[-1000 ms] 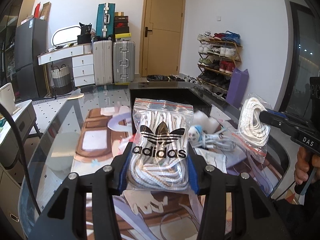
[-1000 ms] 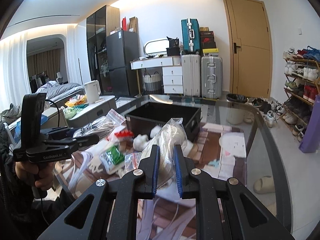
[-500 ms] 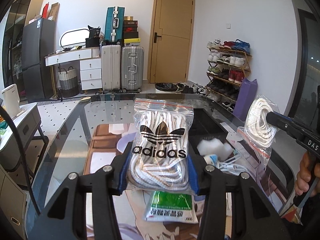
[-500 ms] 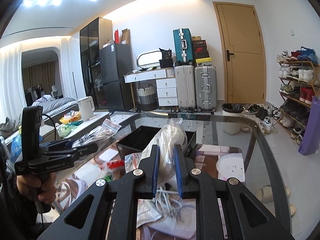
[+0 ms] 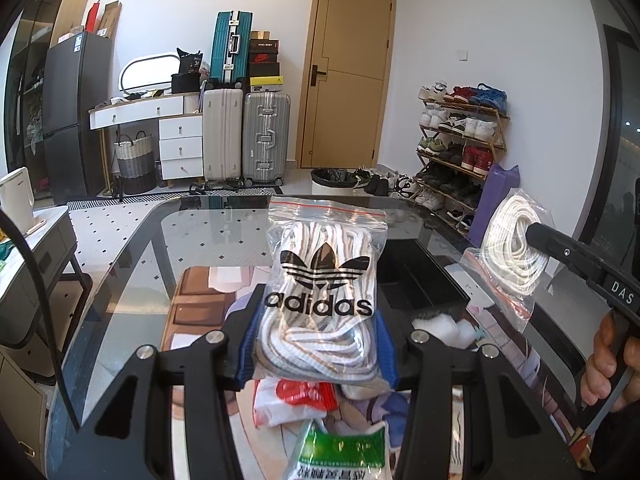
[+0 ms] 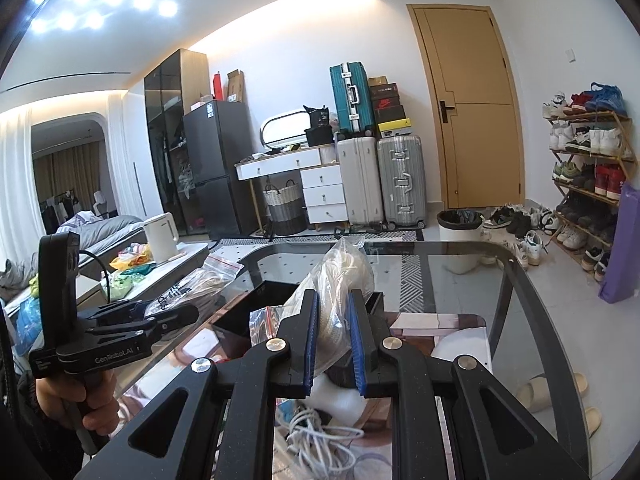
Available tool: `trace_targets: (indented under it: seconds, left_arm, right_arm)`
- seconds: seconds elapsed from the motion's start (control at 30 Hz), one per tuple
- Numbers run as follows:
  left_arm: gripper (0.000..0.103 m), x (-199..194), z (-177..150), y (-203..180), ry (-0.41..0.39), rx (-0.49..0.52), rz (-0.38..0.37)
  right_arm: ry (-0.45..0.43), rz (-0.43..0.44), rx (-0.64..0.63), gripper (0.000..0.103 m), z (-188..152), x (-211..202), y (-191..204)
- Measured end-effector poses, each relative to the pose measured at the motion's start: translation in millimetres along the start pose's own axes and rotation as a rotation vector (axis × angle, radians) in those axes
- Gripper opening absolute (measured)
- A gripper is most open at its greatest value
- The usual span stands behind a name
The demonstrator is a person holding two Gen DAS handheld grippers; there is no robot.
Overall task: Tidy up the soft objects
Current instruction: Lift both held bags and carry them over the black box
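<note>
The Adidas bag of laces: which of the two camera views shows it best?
The left wrist view. There the Adidas bag faces the camera, logo readable, striped laces visible, clamped in the left tool. The right wrist view shows the same bag only at an angle, off to the left, partly hidden behind that tool.

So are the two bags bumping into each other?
Apart. In the left wrist view the adidas bag sits in the left gripper, the rope bag hangs from the right gripper, and the black bin shows between them.
</note>
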State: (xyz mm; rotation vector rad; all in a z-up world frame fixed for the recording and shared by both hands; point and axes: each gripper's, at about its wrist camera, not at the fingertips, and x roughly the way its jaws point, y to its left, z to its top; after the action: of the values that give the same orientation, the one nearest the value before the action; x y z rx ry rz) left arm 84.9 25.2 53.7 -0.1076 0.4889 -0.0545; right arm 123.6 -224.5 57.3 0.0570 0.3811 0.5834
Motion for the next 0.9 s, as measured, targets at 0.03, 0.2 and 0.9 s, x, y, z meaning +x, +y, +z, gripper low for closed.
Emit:
trace_targets:
  seconds: [0.03, 0.2, 0.9]
  left_arm:
    - [0.047, 3, 1, 0, 0.002, 0.001, 0.002]
    - [0.047, 15, 7, 0, 0.011, 0.004, 0.004]
    - [0.047, 60, 18, -9, 0.068, 0.032, 0.009]
  right_arm:
    - [0.001, -0.004, 0.004, 0.015, 1, 3, -1]
    - [0.018, -0.033, 0.022, 0.015, 4, 20, -5]
    - [0.098, -0.046, 0.04, 0.015, 3, 82, -4]
